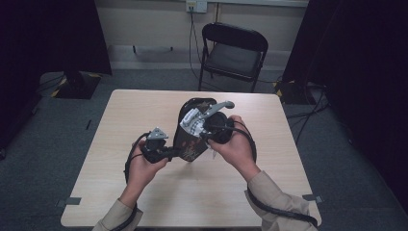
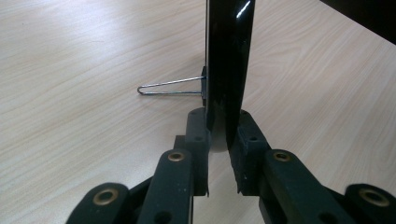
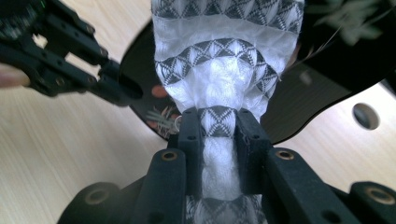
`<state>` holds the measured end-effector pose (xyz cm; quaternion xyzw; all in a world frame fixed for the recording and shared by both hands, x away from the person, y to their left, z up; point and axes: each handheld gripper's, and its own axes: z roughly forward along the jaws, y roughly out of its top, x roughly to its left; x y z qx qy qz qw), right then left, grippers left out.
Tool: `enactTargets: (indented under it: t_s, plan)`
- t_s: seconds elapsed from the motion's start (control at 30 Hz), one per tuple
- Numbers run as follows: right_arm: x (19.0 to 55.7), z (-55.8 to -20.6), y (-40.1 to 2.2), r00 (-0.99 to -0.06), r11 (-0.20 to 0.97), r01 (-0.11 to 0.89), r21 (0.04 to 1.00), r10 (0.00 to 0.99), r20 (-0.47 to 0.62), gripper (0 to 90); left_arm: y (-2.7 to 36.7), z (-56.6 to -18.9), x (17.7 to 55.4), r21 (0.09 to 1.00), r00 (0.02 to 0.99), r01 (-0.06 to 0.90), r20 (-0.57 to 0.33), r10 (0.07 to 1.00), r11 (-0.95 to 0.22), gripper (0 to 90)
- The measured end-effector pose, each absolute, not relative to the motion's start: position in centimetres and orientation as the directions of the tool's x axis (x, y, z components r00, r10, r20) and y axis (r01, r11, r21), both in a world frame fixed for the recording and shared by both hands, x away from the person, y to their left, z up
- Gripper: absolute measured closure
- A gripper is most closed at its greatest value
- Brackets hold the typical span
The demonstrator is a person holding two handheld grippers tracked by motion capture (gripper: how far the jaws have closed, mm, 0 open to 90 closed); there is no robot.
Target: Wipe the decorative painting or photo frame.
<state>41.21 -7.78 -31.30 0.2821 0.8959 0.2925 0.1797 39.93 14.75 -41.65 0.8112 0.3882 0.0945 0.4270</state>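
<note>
A glossy black panel with a flower pattern stands on edge near the middle of the table. My left gripper is shut on its lower left edge. In the left gripper view the pads clamp the thin black panel edge-on, and a wire stand juts from its left face. My right gripper is shut on a white cloth with grey triangles, held against the panel's upper face. In the right gripper view the jaws pinch the bunched cloth in front of the panel; the left gripper grips the rim.
The light wooden table has bare surface all around the panel. A black folding chair stands behind the far edge. Dark curtains hang at both sides, and cables run along the grey floor.
</note>
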Motion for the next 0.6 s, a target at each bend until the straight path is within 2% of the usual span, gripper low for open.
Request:
enactTargets:
  t_s: [0.6]
  plan:
    - [41.1,-40.3,-8.3,-0.779,0.683,0.491,0.541,0.622,-0.079,75.6,14.8,-41.7,39.9,0.768,0.685,0.546,-0.178,0.707,-0.335,78.6]
